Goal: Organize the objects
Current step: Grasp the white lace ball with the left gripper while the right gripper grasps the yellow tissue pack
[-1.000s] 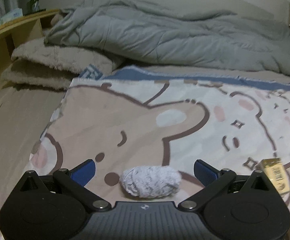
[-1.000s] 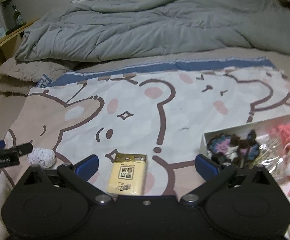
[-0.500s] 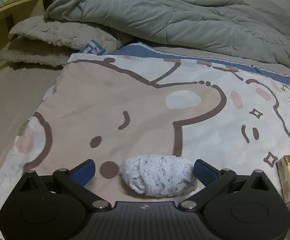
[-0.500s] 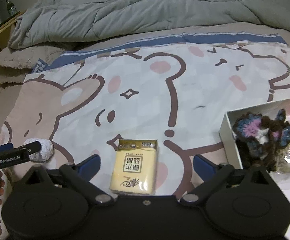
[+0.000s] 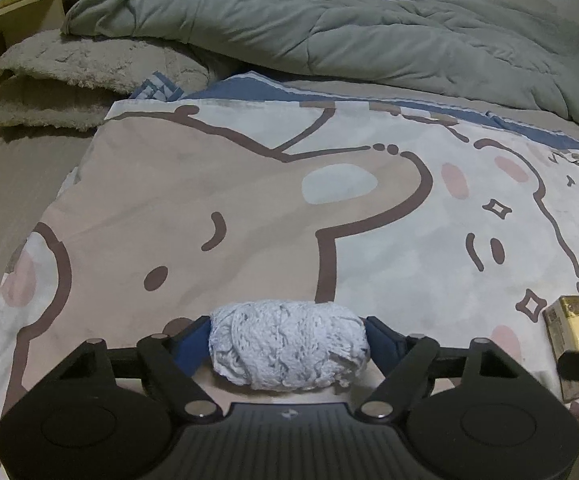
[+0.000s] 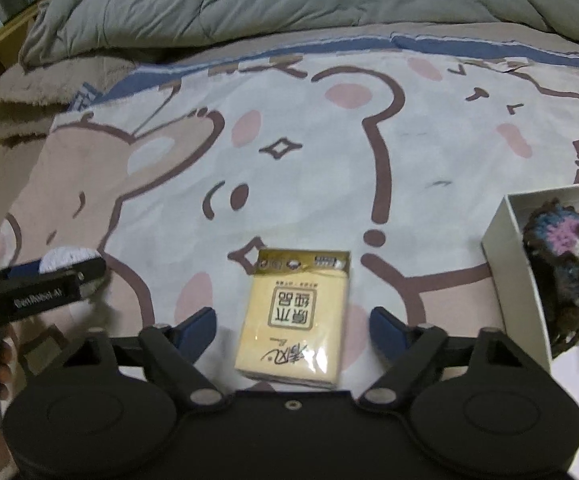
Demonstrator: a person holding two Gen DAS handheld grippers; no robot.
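Left gripper (image 5: pixel 289 340): closing on the white yarn ball (image 5: pixel 289 350); blue pads at both ends, seemingly touching.
Right gripper (image 6: pixel 293 326): closing, half wide; yellow tissue pack (image 6: pixel 295 316) between the pads, gaps either side, no contact yet.
Yarn ball place: on the cartoon bear sheet (image 5: pixel 249 208), near its left edge.
Tissue pack place: flat on the sheet, left of the white box (image 6: pixel 517 280).
Doing it well: squeeze gently, centred; lift only once firm; soft things likely to deform or slip.
Around: box already holding crocheted pieces (image 6: pixel 561 260); grey duvet (image 5: pixel 329 28) and fluffy blanket (image 5: pixel 89 64) well behind.
In the way: nothing seen between pack and box; box wall to clear.
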